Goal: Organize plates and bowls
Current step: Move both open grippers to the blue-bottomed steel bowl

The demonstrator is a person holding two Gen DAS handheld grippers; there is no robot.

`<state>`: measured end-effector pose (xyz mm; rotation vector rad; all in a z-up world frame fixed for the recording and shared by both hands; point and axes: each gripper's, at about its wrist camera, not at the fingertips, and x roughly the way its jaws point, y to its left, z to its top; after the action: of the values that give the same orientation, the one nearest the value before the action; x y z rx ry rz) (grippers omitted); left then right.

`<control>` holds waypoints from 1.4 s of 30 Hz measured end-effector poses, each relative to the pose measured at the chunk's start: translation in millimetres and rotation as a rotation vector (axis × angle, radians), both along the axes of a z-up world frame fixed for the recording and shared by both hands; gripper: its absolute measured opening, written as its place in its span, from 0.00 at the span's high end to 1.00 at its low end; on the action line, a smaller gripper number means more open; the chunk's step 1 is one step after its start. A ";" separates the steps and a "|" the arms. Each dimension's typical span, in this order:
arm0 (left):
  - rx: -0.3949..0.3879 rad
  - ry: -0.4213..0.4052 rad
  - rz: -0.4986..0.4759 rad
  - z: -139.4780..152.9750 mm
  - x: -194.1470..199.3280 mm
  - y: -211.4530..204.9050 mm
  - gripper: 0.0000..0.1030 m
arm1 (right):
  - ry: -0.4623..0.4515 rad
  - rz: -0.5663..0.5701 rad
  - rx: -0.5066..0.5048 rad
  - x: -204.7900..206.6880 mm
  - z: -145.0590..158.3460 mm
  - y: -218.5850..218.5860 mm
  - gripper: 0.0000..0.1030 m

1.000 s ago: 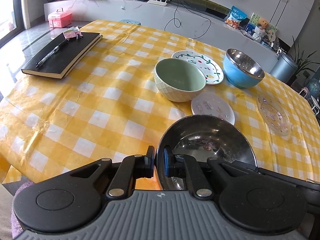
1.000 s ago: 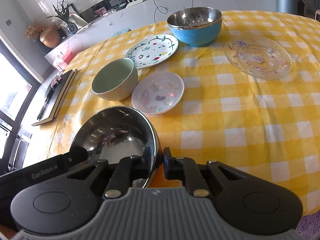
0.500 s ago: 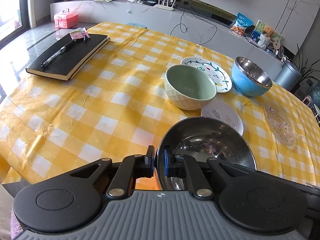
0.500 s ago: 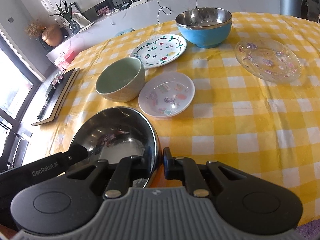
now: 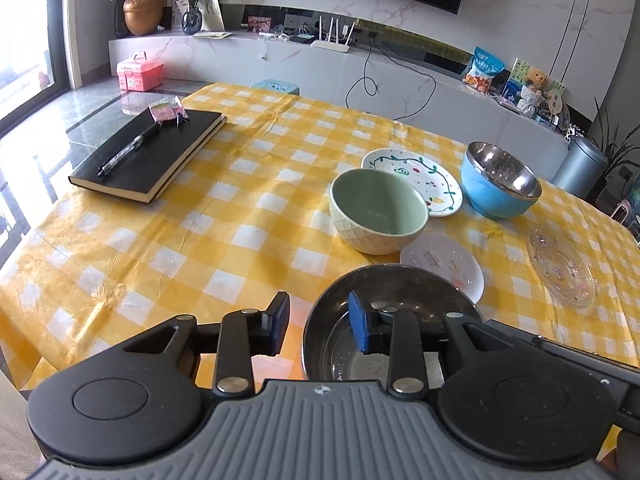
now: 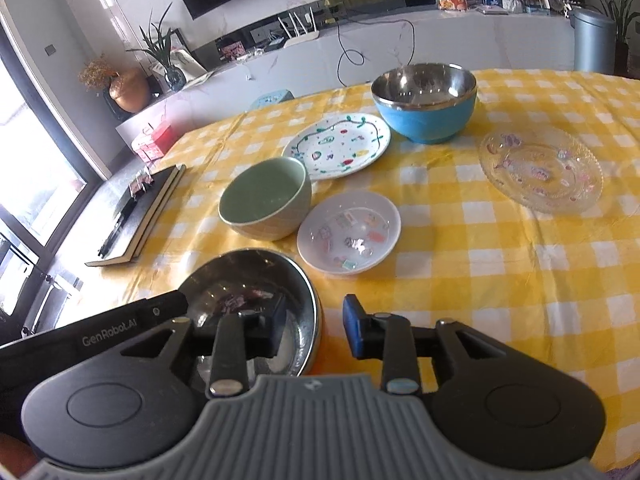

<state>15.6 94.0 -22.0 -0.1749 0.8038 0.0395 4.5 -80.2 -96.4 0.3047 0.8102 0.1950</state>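
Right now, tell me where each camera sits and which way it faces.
Left wrist: on the left hand-held gripper, facing down across the checked table; jaws open astride the steel bowl rim's left side, just opened.
Right wrist: on the right hand-held gripper, facing likewise; jaws open astride the steel bowl's right rim, just opened.
Shared: steel bowl, green bowl, blue bowl, notebook.

A black notebook (image 5: 148, 156) lies at ten o'clock on the yellow-checked bench (image 5: 248, 216), with a pen (image 5: 130, 150) resting along its cover and a small pink packet (image 5: 164, 109) at its far corner. Behind, at eleven o'clock, a pink box (image 5: 140, 76) sits on the floor. At two o'clock stands a grey bin (image 5: 580, 168); the toy (image 5: 534, 80) above it is perhaps a bear.
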 end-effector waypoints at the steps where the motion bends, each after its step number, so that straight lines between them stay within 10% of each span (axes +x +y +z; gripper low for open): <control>1: 0.005 -0.014 0.000 3.7 -1.0 -1.3 0.60 | -0.016 -0.007 0.001 -1.9 3.4 -3.8 0.63; 6: 0.009 -0.066 -0.025 18.9 -2.1 -14.0 0.57 | -0.071 -0.084 -0.019 -9.0 15.5 -26.5 0.45; 25: 0.028 -0.032 -0.239 25.9 43.6 -83.1 0.56 | -0.060 -0.190 -0.101 11.6 8.9 -75.8 0.43; 42: -0.026 0.022 -0.289 35.5 160.6 -107.7 0.56 | -0.055 -0.245 -0.093 119.4 30.7 -108.1 0.43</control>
<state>176.2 -13.7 13.5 -0.0818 0.8455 -0.2421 123.9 -188.3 -65.6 0.3072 0.7179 -0.0636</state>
